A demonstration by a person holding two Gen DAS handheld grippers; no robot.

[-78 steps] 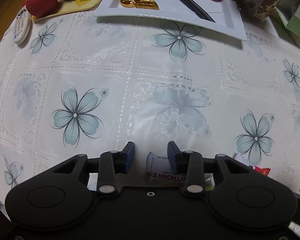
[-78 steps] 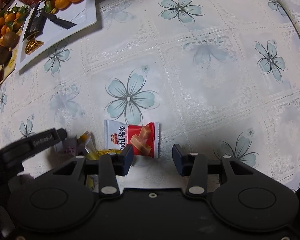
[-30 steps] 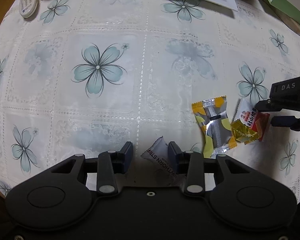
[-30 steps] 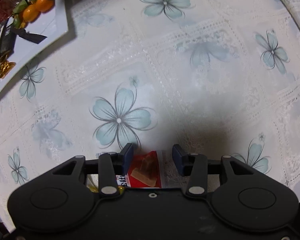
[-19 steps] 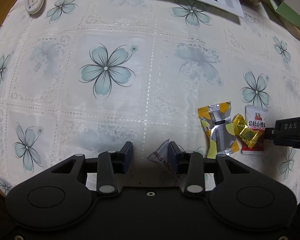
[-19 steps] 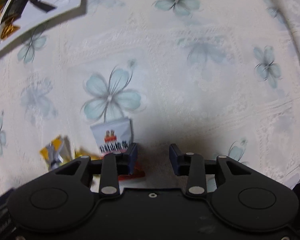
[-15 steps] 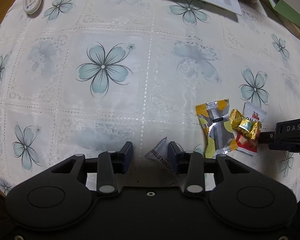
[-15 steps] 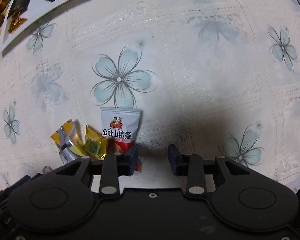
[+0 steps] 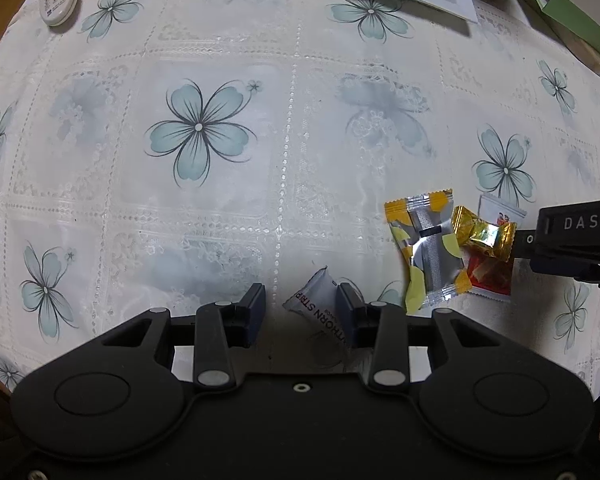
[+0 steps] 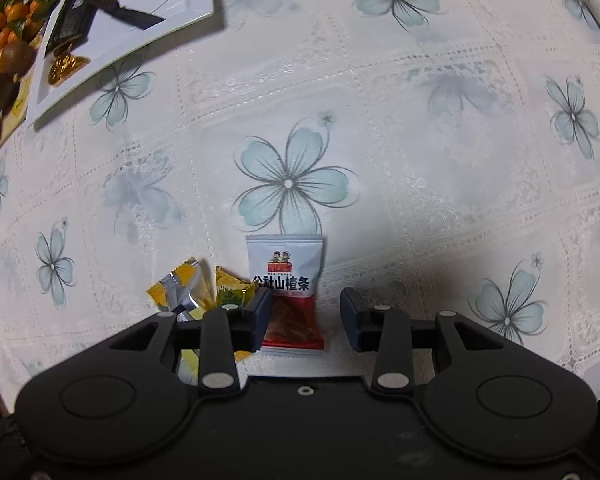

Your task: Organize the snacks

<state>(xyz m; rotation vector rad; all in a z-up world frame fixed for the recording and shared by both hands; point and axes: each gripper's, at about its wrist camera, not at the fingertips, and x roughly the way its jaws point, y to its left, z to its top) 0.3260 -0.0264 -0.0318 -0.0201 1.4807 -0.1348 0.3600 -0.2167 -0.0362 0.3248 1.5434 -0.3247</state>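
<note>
Snacks being gathered into a row

The red-and-white packet (image 10: pixel 286 292) is now lying straightened beside the gold candy (image 9: pixel 482 236) on the table (image 9: pixel 220 208); the right tool (image 10: pixel 304 316) is opening around it, pads clear, while the left tool (image 9: pixel 300 312) is sitting open over the white sachet (image 9: pixel 320 312).

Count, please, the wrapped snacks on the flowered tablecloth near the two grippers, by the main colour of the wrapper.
White and red hawthorn packet: 1
Silver and yellow packet: 1
Gold foil candy: 1
White hawthorn strip packet, between the jaws of the left gripper: 1
Total: 4
</note>
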